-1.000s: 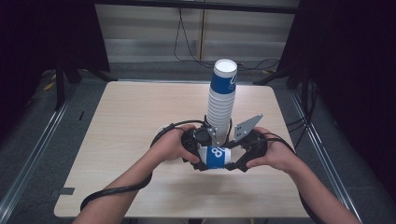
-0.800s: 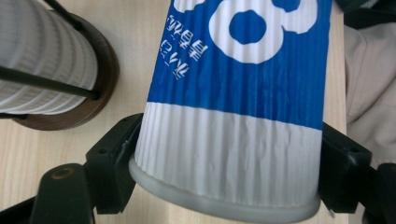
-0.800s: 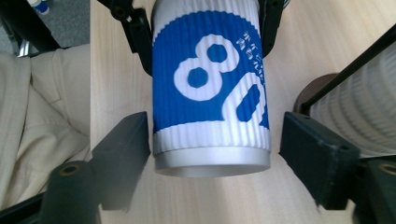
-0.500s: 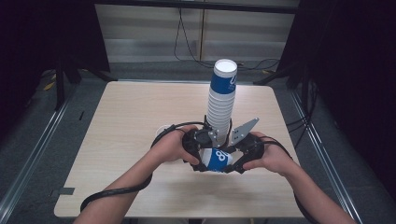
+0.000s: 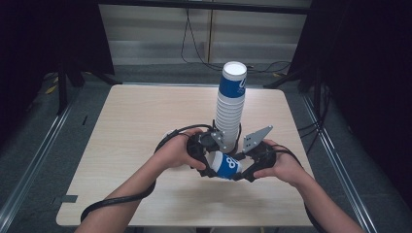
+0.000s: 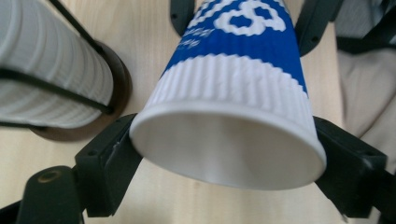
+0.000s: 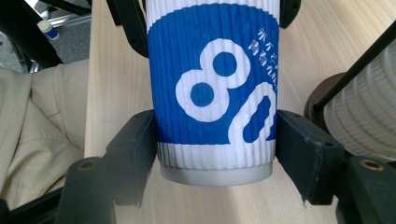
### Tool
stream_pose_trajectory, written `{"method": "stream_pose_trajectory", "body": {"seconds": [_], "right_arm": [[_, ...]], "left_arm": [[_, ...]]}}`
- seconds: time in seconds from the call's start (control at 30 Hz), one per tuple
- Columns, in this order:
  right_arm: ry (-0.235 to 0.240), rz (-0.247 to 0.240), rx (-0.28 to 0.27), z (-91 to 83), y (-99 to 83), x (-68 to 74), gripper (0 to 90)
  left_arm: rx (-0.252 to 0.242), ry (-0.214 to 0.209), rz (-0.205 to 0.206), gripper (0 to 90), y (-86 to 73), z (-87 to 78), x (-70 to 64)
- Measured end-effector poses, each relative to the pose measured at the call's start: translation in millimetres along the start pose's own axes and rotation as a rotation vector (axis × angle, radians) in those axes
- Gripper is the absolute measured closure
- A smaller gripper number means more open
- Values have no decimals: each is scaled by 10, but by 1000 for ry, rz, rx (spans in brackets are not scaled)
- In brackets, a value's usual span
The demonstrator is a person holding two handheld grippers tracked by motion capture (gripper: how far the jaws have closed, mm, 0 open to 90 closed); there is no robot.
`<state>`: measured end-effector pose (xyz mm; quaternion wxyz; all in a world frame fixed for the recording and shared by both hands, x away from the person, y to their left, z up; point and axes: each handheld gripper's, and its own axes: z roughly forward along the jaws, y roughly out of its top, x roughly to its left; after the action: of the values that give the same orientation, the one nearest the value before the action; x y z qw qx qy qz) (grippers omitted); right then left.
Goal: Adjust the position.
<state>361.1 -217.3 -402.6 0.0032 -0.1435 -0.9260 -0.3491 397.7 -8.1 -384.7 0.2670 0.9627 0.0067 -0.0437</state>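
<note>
Holding cup [image 5: 225,165] at both ends near tabletop's front edge; since a second ago it tipped flatter, right gripper [image 5: 245,170] dropped, left gripper [image 5: 210,162] clamped too—ready to pull apart.

Both forearms are reaching in; left gripper [image 5: 210,162] and right gripper [image 5: 241,170] are facing each other, jaws clamping the same cup [image 5: 224,164].

Lab: dark curtains [image 5: 58,39], floor cables [image 5: 204,48]

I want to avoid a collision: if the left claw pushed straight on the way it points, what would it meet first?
The left claw already grips the cup at its rim; straight ahead along the cup sits the right claw holding the base, probably first.
</note>
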Motion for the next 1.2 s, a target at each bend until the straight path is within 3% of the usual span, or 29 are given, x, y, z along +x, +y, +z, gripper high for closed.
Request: {"method": "stream_pose_trajectory", "body": {"seconds": [0.13,0.33,0.5,0.77,0.9,0.97,1.2], "right_arm": [[-11,4,-13,-14,-64,-9,310],[-26,33,-47,-71,-156,-30,309],[-26,40,-75,-92,-174,-32,309],[-33,72,-114,-105,-219,-48,308],[-24,68,-137,-111,-215,-47,308],[-32,69,-148,-114,-219,-55,308],[-33,72,-169,-108,-215,-58,307]], "left_arm": [[-55,-2,-43,157,-67,-51,25],[-105,3,-69,149,-148,-91,65],[-124,11,-54,149,-162,-116,72],[-165,16,-93,164,-186,-178,94],[-180,14,-91,140,-184,-192,102],[-187,18,-98,170,-184,-196,103],[-202,-6,-94,158,-187,-163,111]]}}
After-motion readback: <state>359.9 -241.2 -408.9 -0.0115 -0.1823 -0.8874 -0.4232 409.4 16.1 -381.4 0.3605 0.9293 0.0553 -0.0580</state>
